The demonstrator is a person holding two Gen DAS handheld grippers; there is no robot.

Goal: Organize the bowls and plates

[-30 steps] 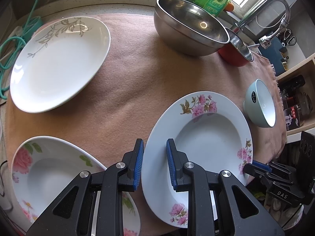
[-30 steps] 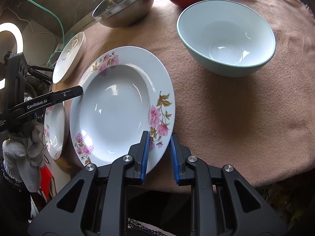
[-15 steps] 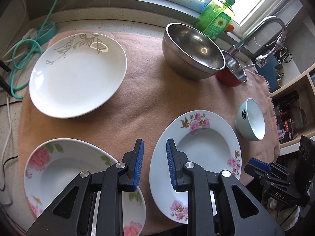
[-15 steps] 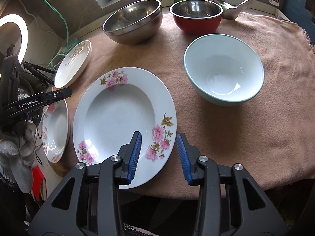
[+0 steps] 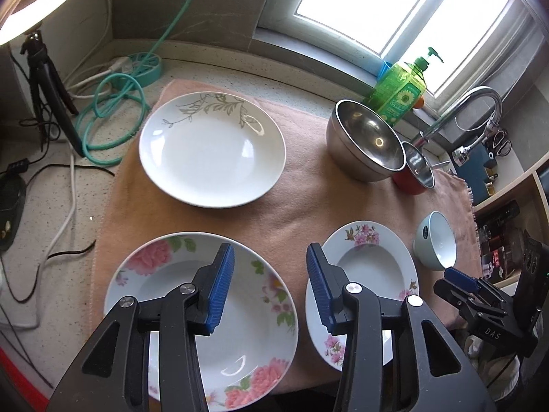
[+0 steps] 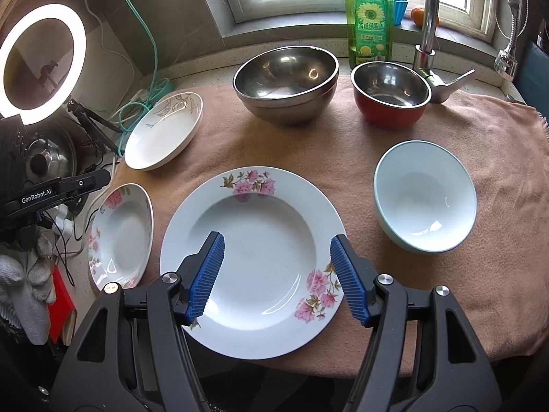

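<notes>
Both the left gripper [image 5: 270, 283] and right gripper [image 6: 276, 274] are empty with jaws opening; the near pink-flowered soup plate [image 6: 254, 267], rigid, glazed, slippery and breakable, is best pinched at its flat rim.

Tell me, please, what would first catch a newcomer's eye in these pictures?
Probably the pink-flowered plate at the cloth's near edge, framed by the right gripper, whose blue fingers are opening above it, empty. Next, the glowing ring light at far left and the green soap bottle by the window.
</notes>
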